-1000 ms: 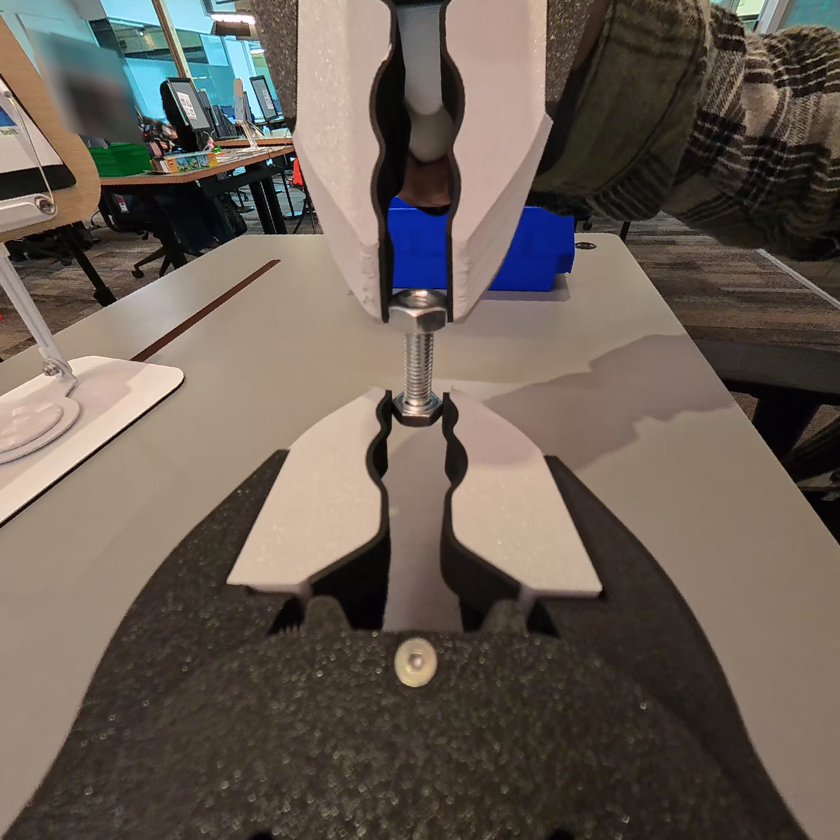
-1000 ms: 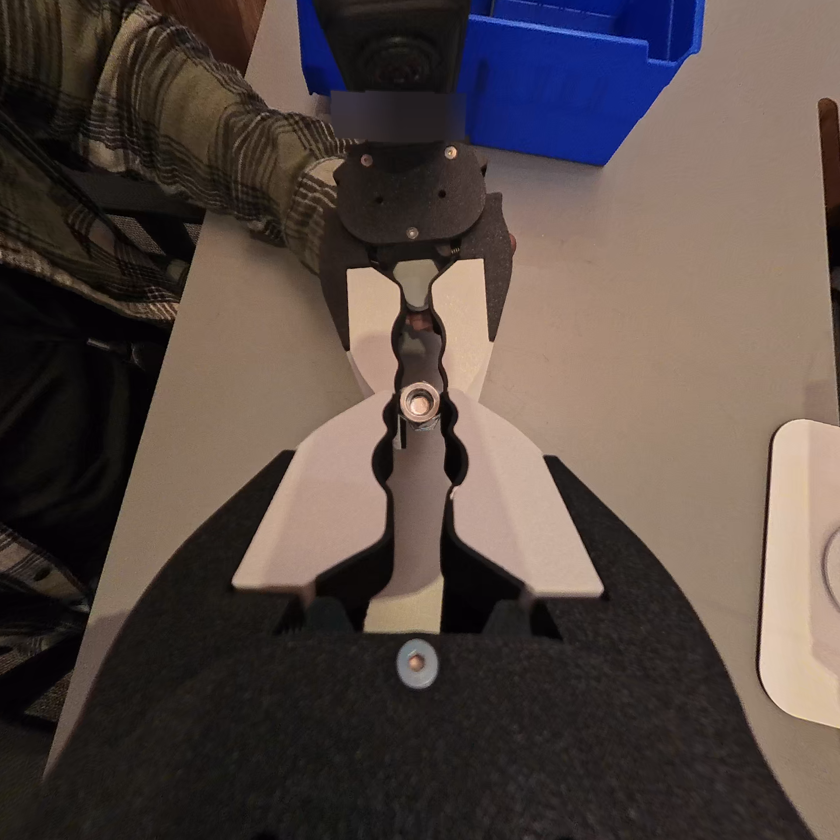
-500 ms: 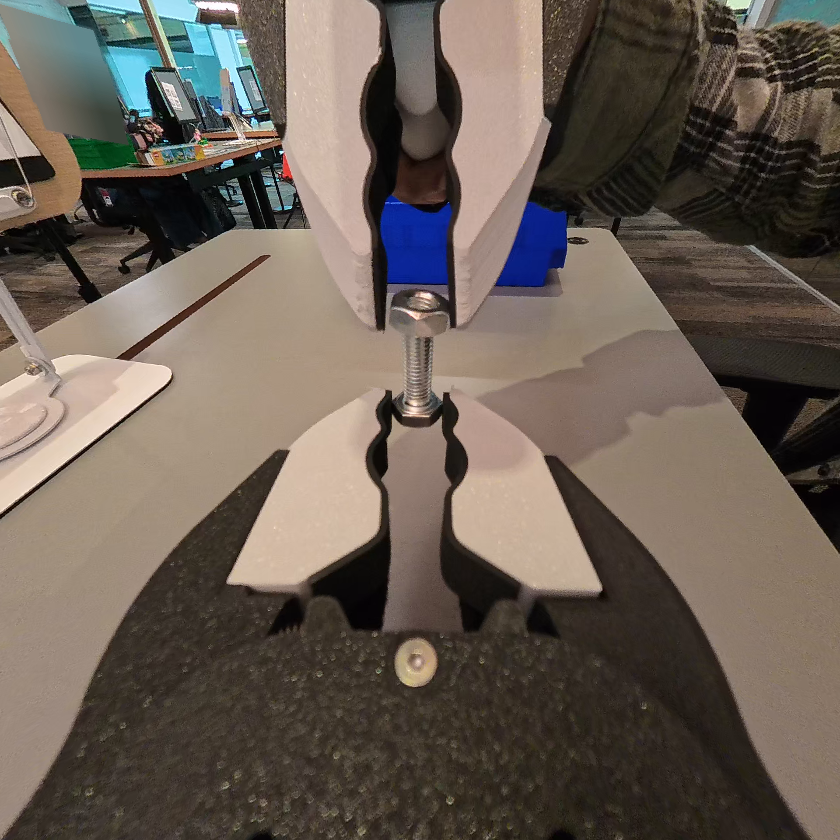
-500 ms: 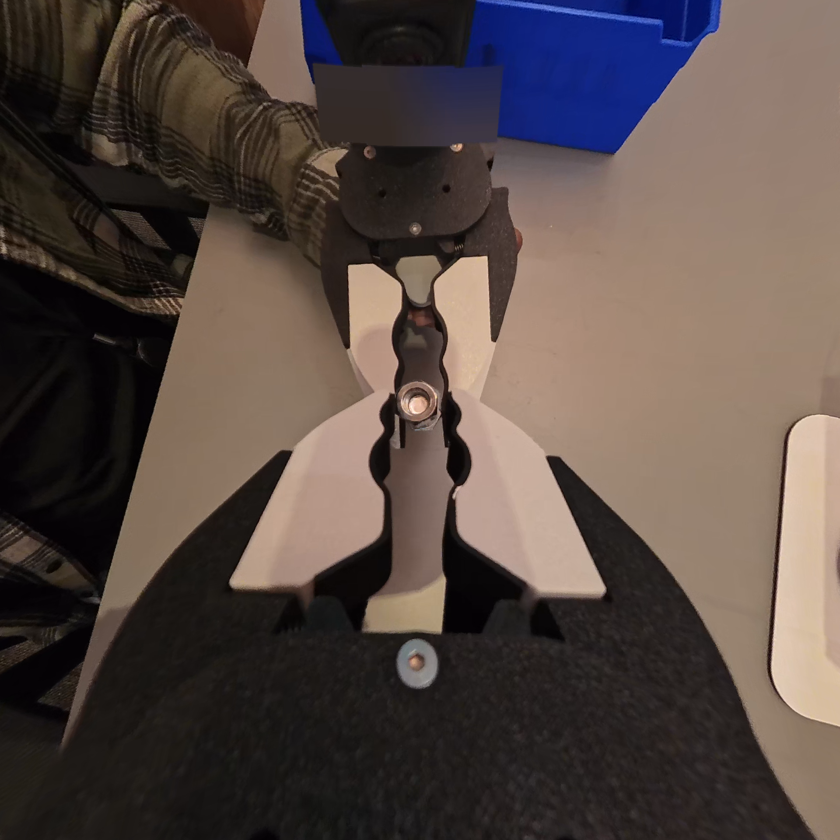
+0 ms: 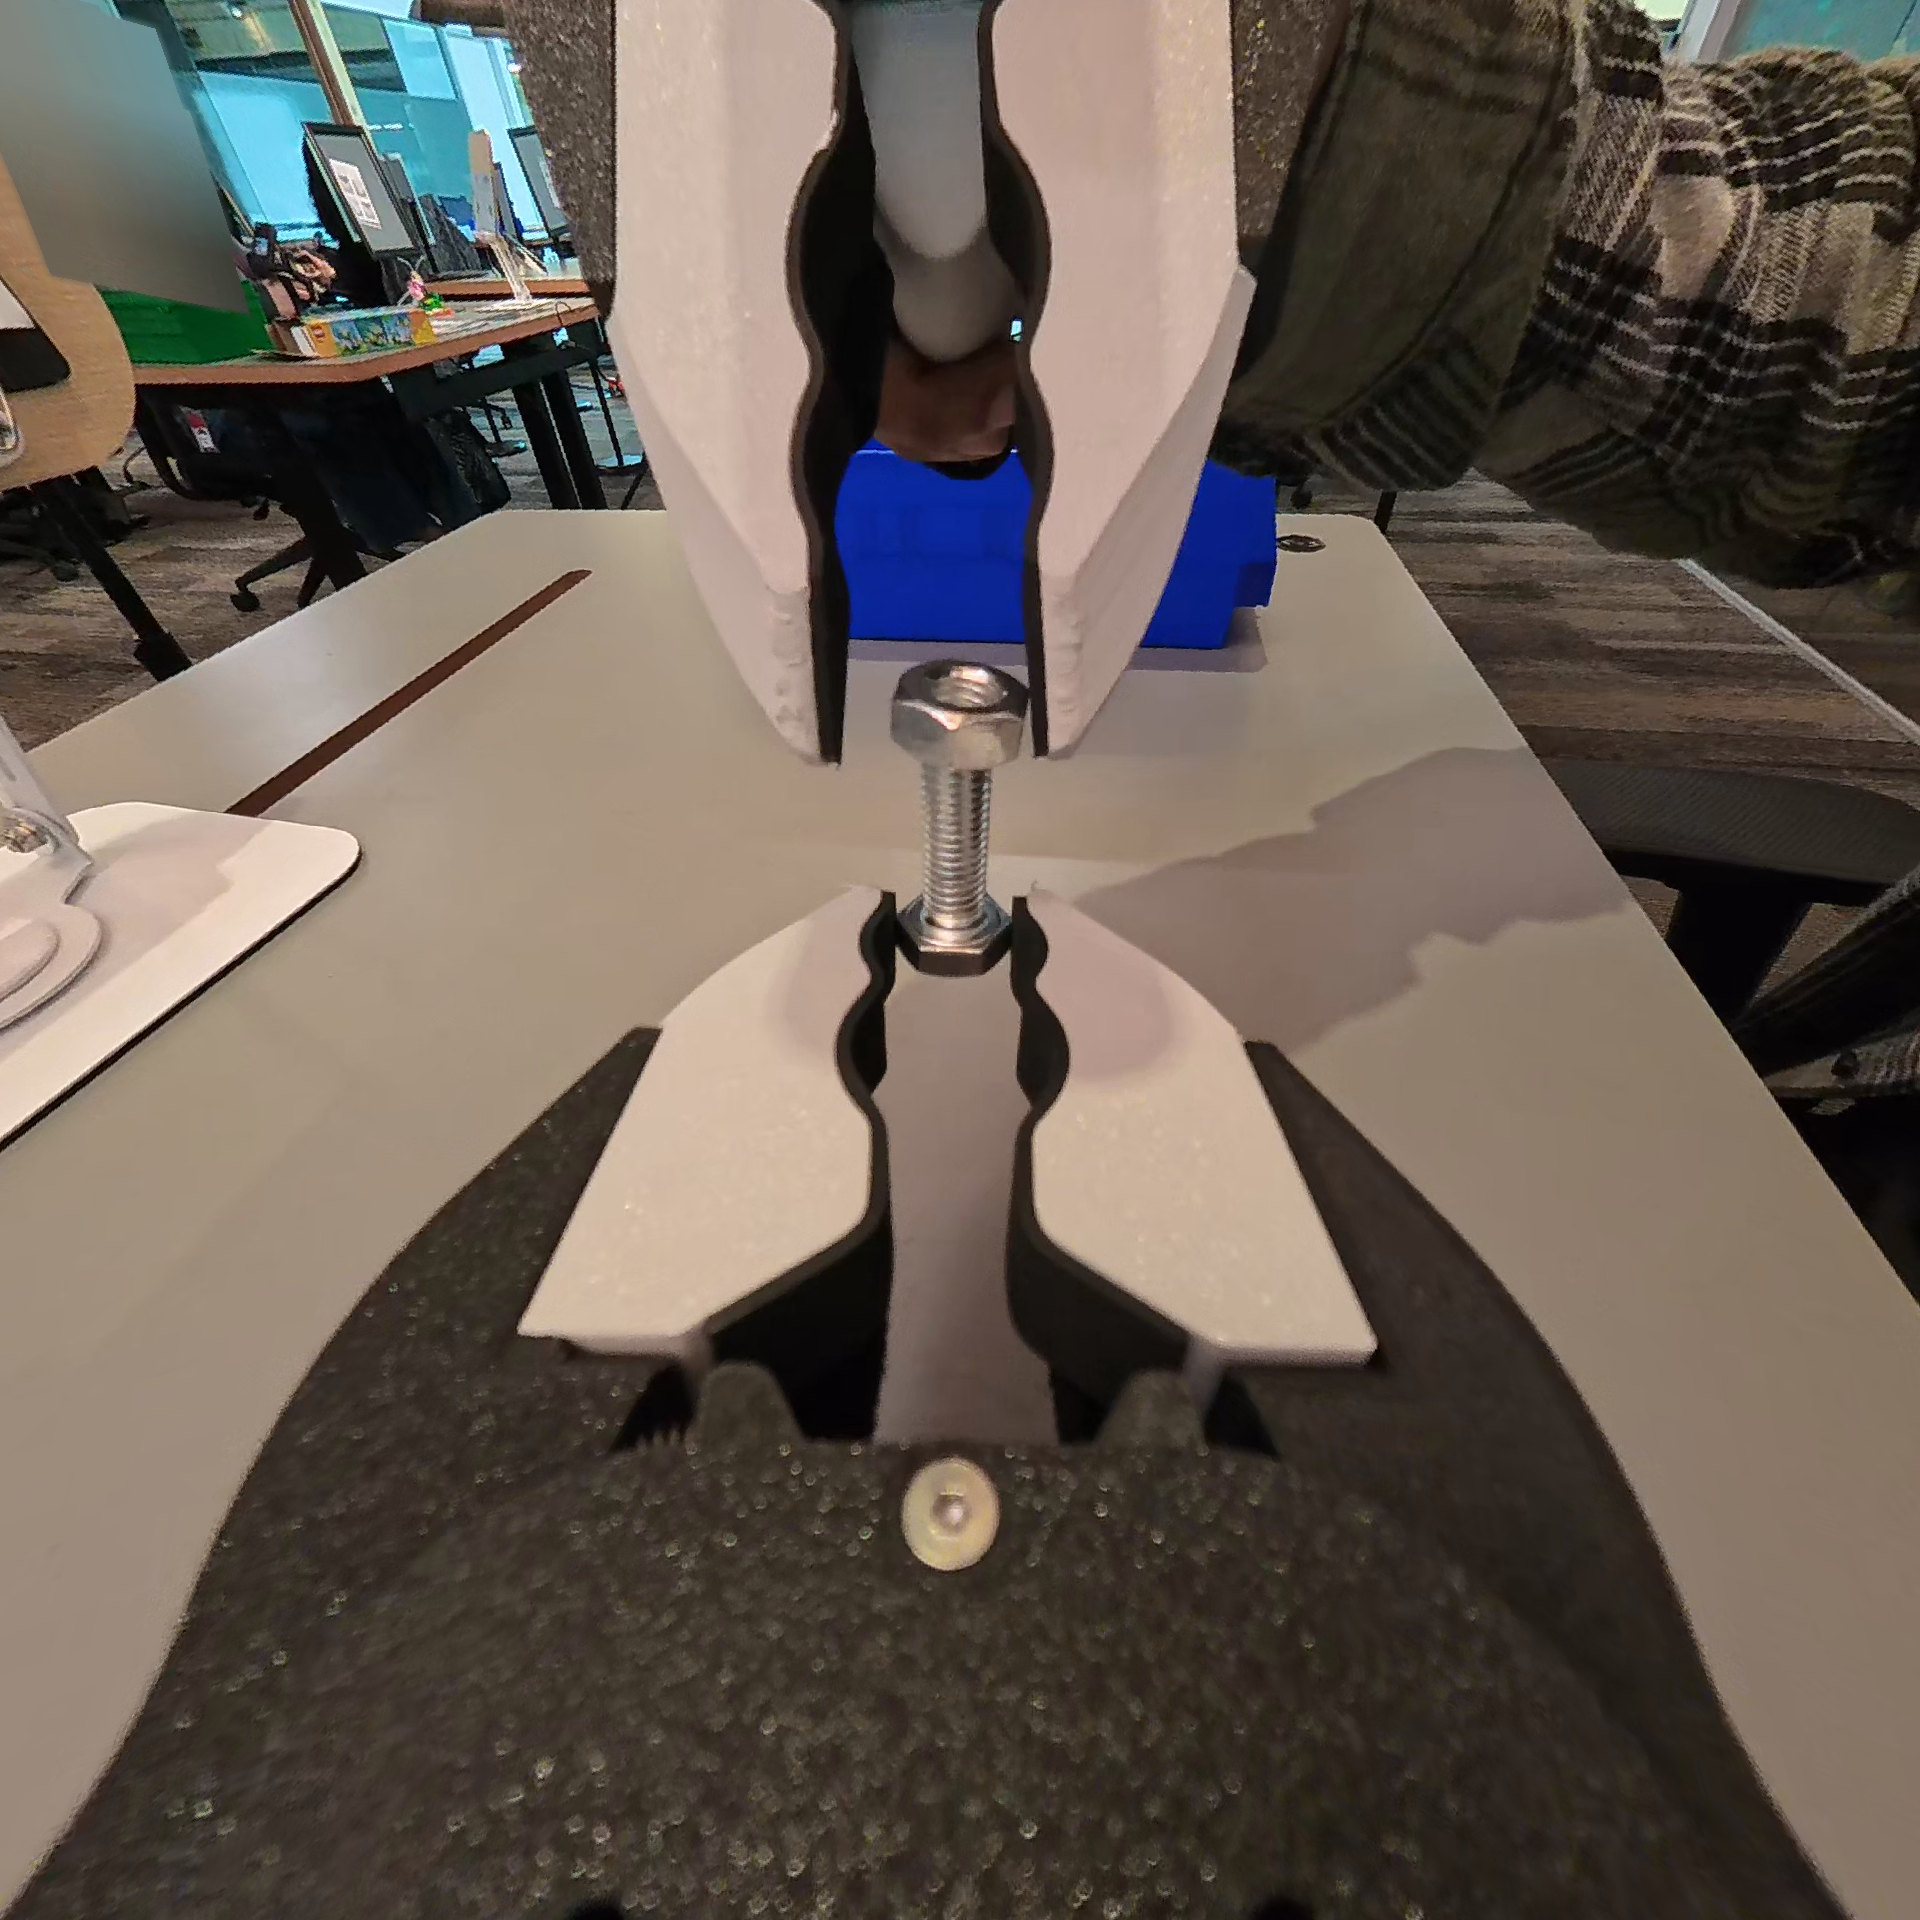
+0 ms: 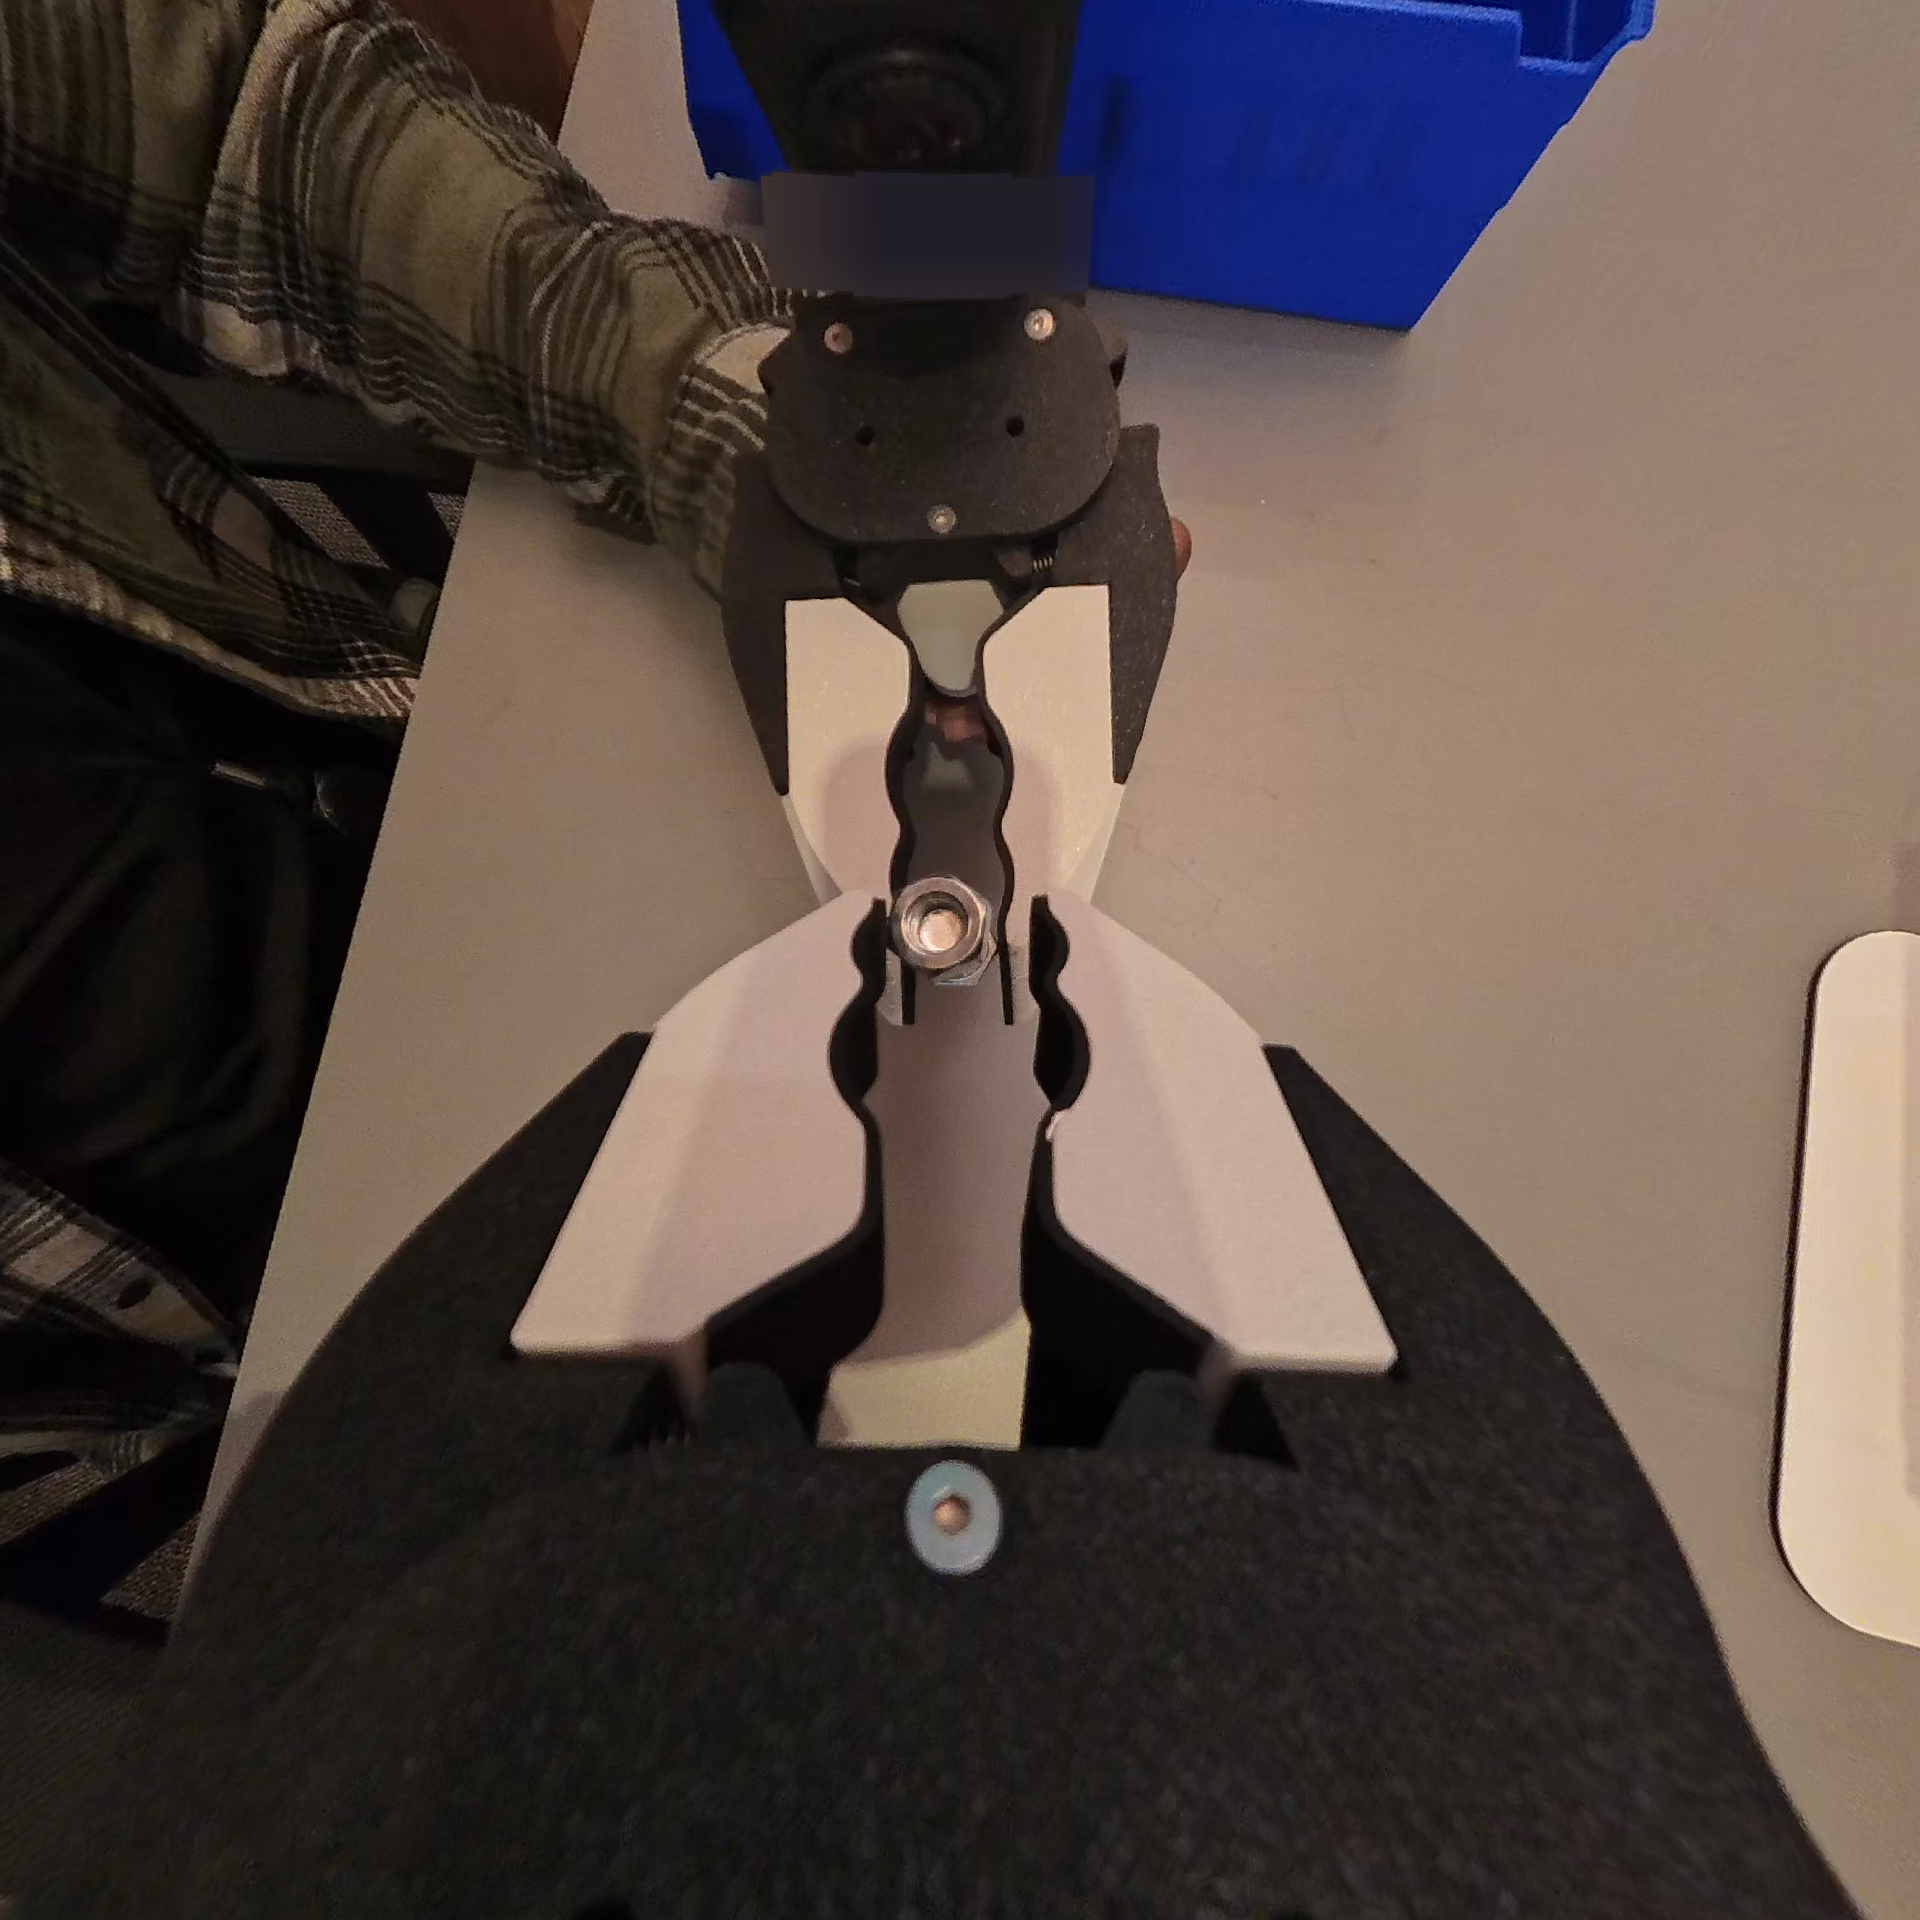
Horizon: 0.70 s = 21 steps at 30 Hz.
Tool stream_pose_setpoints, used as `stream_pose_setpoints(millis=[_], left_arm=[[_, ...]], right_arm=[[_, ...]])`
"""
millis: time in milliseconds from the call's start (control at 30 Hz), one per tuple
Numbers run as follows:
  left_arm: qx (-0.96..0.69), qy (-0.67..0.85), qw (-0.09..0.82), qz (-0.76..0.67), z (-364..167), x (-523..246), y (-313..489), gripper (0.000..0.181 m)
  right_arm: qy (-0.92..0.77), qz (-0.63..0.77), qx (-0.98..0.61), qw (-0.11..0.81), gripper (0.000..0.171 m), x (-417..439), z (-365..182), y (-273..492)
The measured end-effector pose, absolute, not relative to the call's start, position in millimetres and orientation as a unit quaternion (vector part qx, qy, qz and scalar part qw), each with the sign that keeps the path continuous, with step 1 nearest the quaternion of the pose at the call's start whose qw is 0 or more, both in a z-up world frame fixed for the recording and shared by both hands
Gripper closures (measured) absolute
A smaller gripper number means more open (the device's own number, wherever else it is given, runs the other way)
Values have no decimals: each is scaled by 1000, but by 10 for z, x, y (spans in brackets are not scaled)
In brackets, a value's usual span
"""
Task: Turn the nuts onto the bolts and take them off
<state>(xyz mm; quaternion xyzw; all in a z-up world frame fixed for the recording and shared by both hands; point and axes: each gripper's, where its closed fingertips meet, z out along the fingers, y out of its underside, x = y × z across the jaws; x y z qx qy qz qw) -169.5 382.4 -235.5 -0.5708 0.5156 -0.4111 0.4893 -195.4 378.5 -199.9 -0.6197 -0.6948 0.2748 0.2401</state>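
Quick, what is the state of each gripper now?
Left gripper: closed on the bolt head, bolt upright.
Right gripper: open around the nut, gap visible on one side.

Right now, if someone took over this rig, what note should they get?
Left gripper: shut on the bolt at its head, holding it upright over the table.
Right gripper: reaching in from above, fingers open, loosely around the nut.
Nut: at the bolt's top end, with most of the thread bare below it.
Left to do: regrip the nut and turn it. Whether it is going on or coming off cannot be told.
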Motion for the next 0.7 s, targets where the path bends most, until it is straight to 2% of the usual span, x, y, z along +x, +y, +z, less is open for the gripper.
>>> stream_pose_setpoints(millis=[233,333,567,700], left_arm=[[-572,514,486,-416,-2359,-1691,3822,161],[-573,509,485,-421,-2353,-1698,3828,160],[-566,490,479,-458,-2275,-1724,3817,161],[-566,487,474,-467,-2273,-1721,3805,160]], right_arm=[[-694,277,-618,245,138,-1962,-1989,3776],[-690,275,-619,254,130,-1950,-1973,3786],[-596,376,-601,377,86,-1973,-1747,3720],[-558,405,-576,439,80,-1977,-1671,3648]])
